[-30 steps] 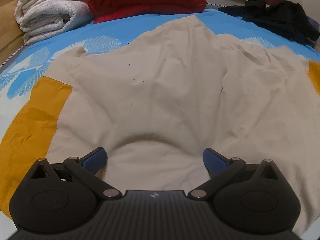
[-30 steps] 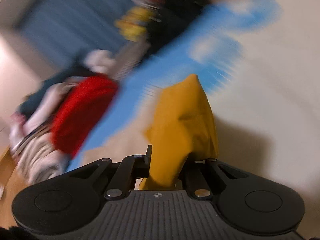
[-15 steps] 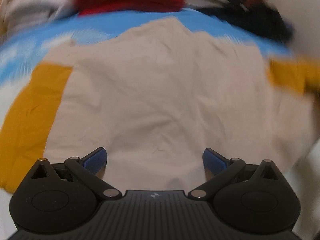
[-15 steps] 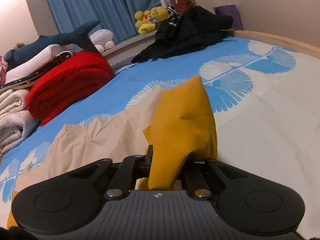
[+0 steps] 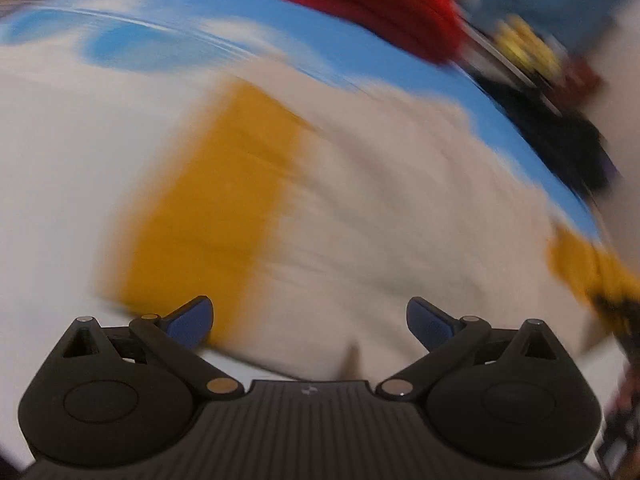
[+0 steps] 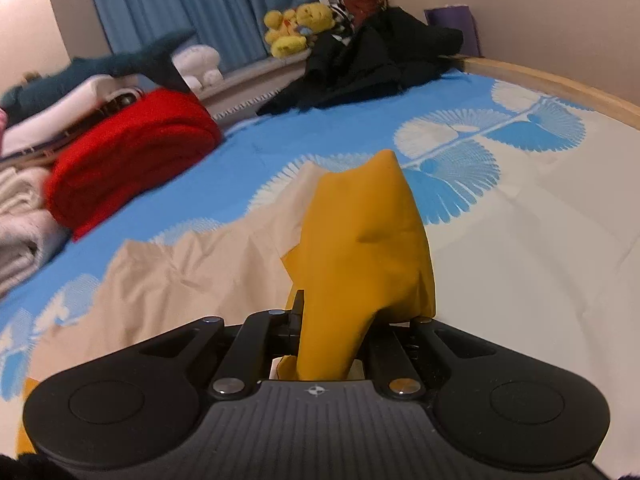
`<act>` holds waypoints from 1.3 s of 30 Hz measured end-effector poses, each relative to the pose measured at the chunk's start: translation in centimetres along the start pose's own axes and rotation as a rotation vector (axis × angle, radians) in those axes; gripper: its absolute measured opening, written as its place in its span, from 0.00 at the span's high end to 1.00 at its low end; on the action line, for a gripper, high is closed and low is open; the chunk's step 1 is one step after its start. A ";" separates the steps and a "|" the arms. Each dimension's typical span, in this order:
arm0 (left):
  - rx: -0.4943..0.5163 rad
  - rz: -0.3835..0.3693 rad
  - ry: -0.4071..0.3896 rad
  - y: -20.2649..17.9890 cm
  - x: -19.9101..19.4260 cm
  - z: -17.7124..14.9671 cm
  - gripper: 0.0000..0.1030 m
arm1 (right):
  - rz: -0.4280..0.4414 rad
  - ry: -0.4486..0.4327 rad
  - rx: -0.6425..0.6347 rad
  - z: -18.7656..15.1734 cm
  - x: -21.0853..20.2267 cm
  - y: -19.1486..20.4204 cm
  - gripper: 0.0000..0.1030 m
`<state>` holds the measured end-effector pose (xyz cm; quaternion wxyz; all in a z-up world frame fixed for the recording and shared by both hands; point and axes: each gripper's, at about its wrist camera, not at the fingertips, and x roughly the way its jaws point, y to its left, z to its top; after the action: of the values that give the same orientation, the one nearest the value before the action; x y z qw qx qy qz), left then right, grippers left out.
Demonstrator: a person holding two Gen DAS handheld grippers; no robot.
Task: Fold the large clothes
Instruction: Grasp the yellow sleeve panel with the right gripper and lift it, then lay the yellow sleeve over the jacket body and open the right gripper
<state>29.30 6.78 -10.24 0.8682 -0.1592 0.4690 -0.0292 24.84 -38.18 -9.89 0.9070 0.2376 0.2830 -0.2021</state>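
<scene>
A large beige shirt with mustard-yellow sleeves lies spread on the bed. In the blurred left wrist view my left gripper is open and empty, its blue pads just above the shirt's near hem, next to the left yellow sleeve. In the right wrist view my right gripper is shut on the other yellow sleeve, which bunches up over the jaws; the beige body trails to the left. That held sleeve also shows at the right edge of the left wrist view.
The bed has a blue and white leaf-print sheet. A folded red blanket and white towels lie at the far left. A black clothes pile, plush toys and a wooden bed rail are at the back right.
My left gripper has swung left, so the left yellow sleeve now sits ahead of it. My right gripper keeps hold of the right sleeve and has barely moved in the last half second.
</scene>
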 end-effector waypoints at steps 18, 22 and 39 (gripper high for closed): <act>-0.111 0.236 0.041 8.0 4.0 0.7 0.00 | 0.298 -0.288 -0.765 -7.5 -7.6 24.3 0.94; -0.140 0.189 0.037 9.0 4.4 1.2 0.00 | 0.494 -0.172 -1.105 -15.9 -7.3 30.1 0.94; -0.345 0.045 -0.038 13.9 -1.1 2.7 0.03 | 0.589 -0.066 -1.411 -24.6 -6.5 28.7 0.90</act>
<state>29.56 20.81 -12.22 0.8371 -0.2959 0.4542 0.0744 24.02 -0.15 -14.66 0.8682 -0.3386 0.2427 0.2696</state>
